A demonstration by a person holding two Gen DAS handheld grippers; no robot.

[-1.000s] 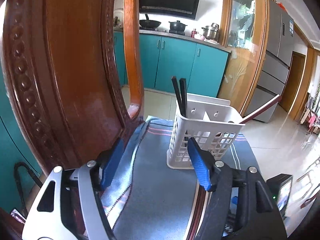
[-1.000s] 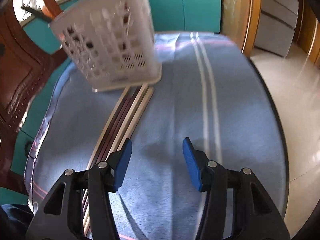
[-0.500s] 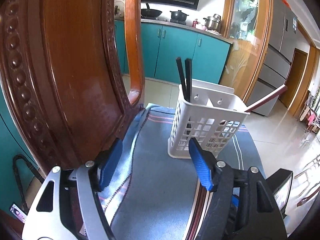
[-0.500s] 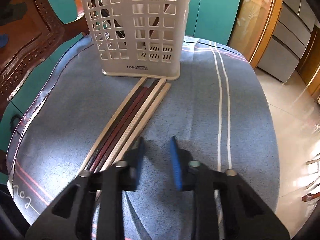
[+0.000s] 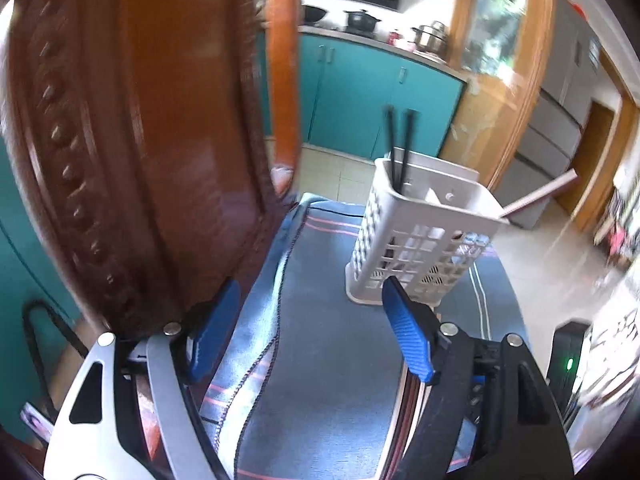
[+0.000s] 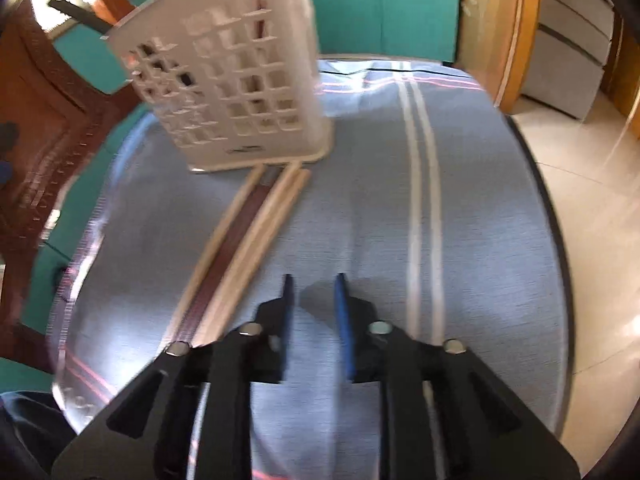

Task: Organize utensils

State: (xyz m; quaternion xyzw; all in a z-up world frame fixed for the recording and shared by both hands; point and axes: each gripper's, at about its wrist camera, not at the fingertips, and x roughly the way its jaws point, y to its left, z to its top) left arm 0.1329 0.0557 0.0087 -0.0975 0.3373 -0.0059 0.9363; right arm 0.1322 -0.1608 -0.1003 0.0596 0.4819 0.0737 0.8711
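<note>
A white perforated utensil basket (image 5: pixel 416 248) stands on a blue striped cloth (image 5: pixel 332 364); it also shows in the right wrist view (image 6: pixel 232 88). Two black chopsticks (image 5: pixel 400 148) and a reddish one (image 5: pixel 540 196) stick out of it. Several loose chopsticks (image 6: pixel 240 248), pale and dark red, lie side by side on the cloth in front of the basket. My left gripper (image 5: pixel 308 328) is open and empty, short of the basket. My right gripper (image 6: pixel 312 304) is narrowed to a small gap, empty, just right of the loose chopsticks.
A carved wooden chair back (image 5: pixel 140 140) rises close on the left. The cloth-covered table (image 6: pixel 532 264) ends at a rounded edge on the right, with tiled floor (image 6: pixel 600 216) beyond. Teal cabinets (image 5: pixel 360 96) stand behind.
My right gripper closed from wide open to a narrow gap and swung its view; the loose chopsticks lie still. My left gripper stayed open and shifted slightly.
</note>
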